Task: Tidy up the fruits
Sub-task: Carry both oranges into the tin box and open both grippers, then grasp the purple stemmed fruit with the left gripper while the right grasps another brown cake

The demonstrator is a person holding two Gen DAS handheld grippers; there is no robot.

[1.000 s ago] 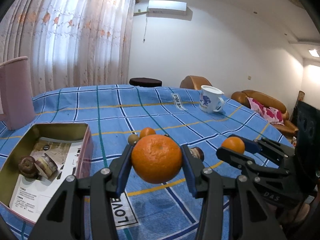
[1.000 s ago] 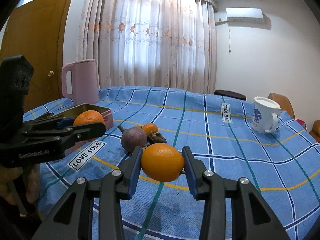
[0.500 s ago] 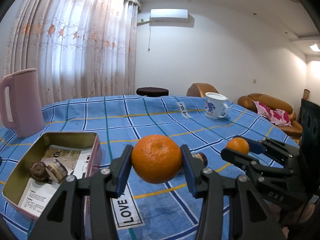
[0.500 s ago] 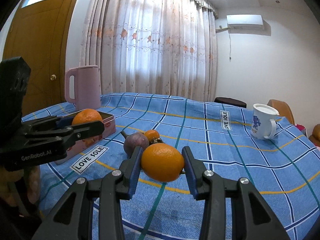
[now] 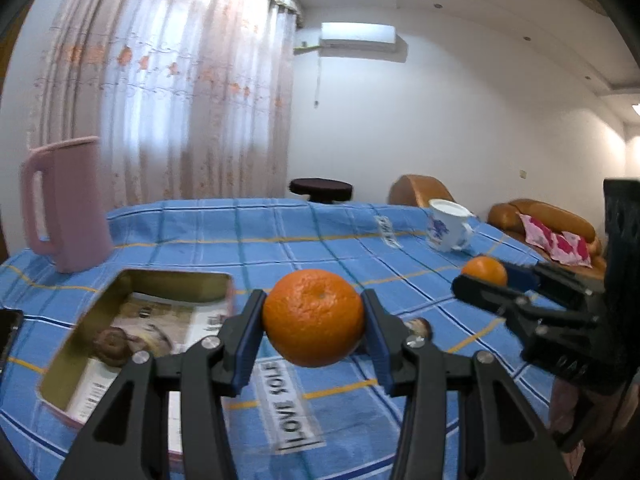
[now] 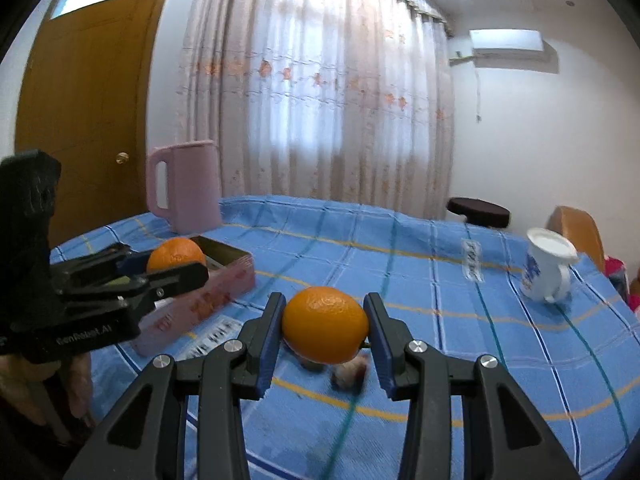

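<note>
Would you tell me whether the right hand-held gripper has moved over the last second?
Yes. The right hand-held gripper has risen with its orange; in its view the pink tin and white mug sit lower.

on the tabletop (image 5: 280, 236), the open tin (image 5: 132, 320) lies at the left with the jug (image 5: 66, 204) behind it at the far left edge, and the mug (image 5: 448, 228) stands well apart at the far right. the left gripper (image 5: 314, 320) holds the left orange (image 5: 314, 318) above the tabletop just right of the tin, and the right gripper (image 6: 326, 326) holds the right orange (image 6: 326, 324) to its right, above small fruits (image 6: 348, 372) lying on the tabletop. behind the tabletop stand a stool (image 5: 320, 188) and a sofa (image 5: 540, 220).
</note>
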